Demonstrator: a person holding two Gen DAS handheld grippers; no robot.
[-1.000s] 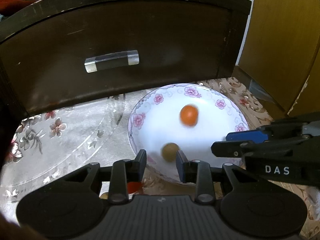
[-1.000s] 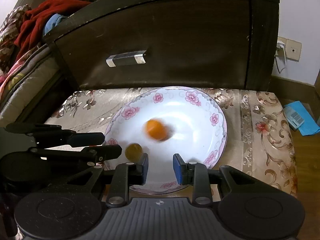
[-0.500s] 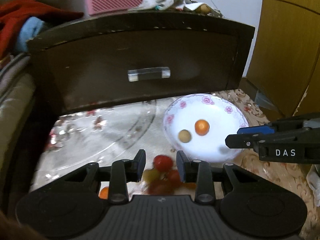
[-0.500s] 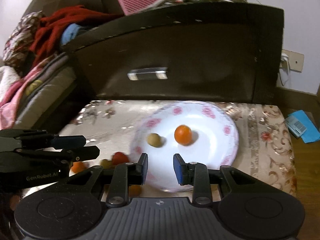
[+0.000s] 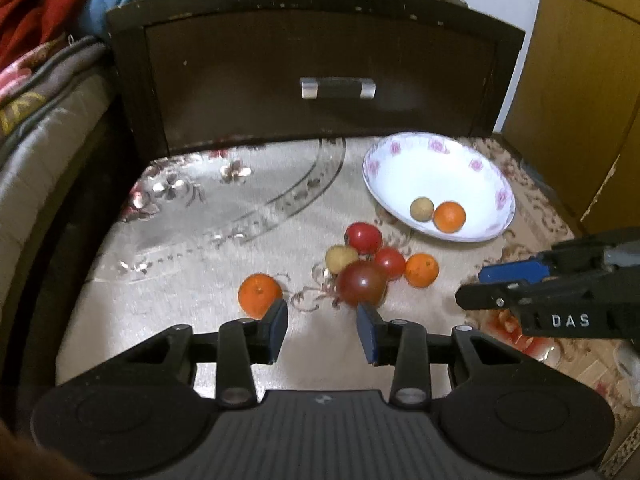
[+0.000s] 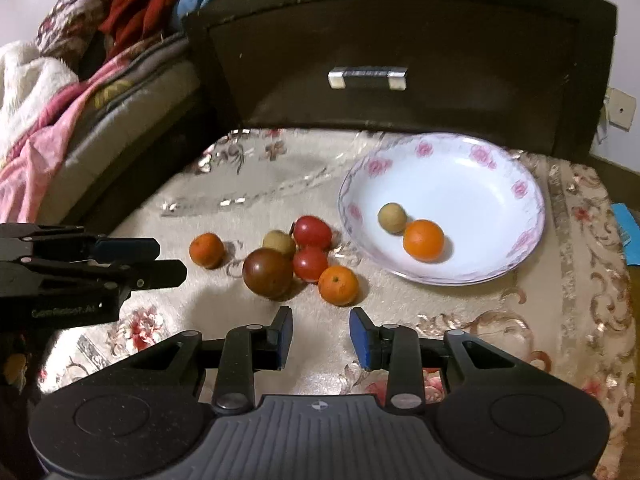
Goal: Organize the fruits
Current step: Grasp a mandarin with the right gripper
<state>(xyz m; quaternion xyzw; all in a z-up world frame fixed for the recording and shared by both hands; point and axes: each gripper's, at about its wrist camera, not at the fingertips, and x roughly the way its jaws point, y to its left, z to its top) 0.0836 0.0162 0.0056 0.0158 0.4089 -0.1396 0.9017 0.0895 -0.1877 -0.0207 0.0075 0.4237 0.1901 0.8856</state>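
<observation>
A white plate (image 5: 404,160) (image 6: 460,152) with pink flowers holds a tan round fruit (image 5: 421,209) (image 6: 392,218) and an orange (image 5: 449,217) (image 6: 423,240). On the cloth left of the plate lies a cluster: a dark red tomato (image 5: 362,283) (image 6: 267,273), two smaller red tomatoes (image 5: 363,237) (image 6: 313,232), a tan fruit (image 6: 279,243) and an orange (image 5: 421,270) (image 6: 338,285). Another orange (image 5: 259,295) (image 6: 206,250) lies apart to the left. My left gripper (image 5: 322,322) and right gripper (image 6: 320,330) hover just short of the cluster. Their jaws are opening, with nothing between them.
A dark wooden drawer front (image 5: 320,80) with a metal handle (image 6: 367,78) rises behind the cloth-covered top. Bedding and clothes (image 6: 60,120) lie to the left. A wooden cabinet (image 5: 580,80) stands on the right.
Both grippers have drawn back and leftward from over the plate. The loose fruits on the cloth have come into view. Both pairs of jaws stand a little wider.
</observation>
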